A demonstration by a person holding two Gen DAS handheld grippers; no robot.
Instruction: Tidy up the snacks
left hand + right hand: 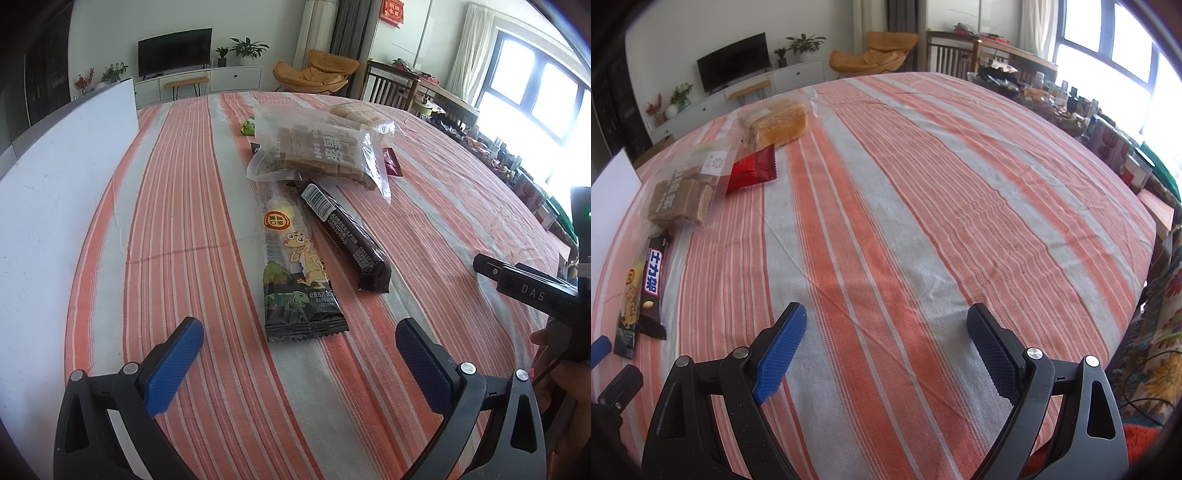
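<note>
My left gripper (299, 334) hangs open just short of a long dinosaur-print snack pack (293, 266) lying on the striped cloth. Beside that pack lies a dark chocolate bar (345, 236), also seen as the chocolate bar (653, 284) at the left of the right wrist view. Behind them rests a clear bag of brown cubes (317, 151), with a green packet (248, 126) and a red packet (391, 166) at its sides. My right gripper (886, 332) is open over bare cloth, nothing between its blue pads. A wrapped cake (775, 123) lies farther back.
A white board (70, 192) lies along the table's left side. The striped tablecloth (923, 184) covers the table; its right edge drops toward a cluttered side table (1108, 140) and patterned fabric. The right gripper's body (532, 288) and a hand (561, 369) show at the left view's right edge.
</note>
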